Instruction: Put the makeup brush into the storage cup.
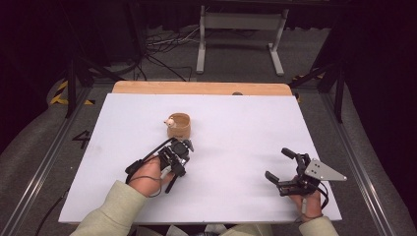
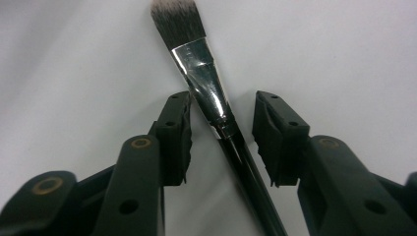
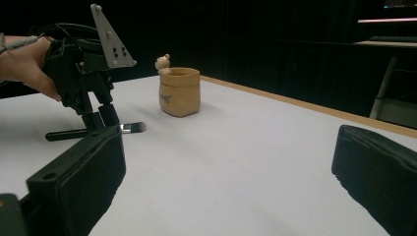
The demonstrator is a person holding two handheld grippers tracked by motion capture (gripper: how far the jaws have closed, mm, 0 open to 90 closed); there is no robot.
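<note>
- High view: left gripper (image 1: pixel 183 147) is held low over the white table (image 1: pixel 236 147), just on the near side of the tan pot (image 1: pixel 179 125); right gripper (image 1: pixel 281 167) is seen well apart at the right, jaws spread with nothing between them.
- Left gripper view: brush (image 2: pixel 206 83) lies on the table between the jaws, its ferrule against the left pad (image 2: pixel 186 128), the right pad clear of it, so no grip is made.
- Right gripper view: the brush is seen lying flat under the left gripper's tips, bristles towards the pot.
</note>
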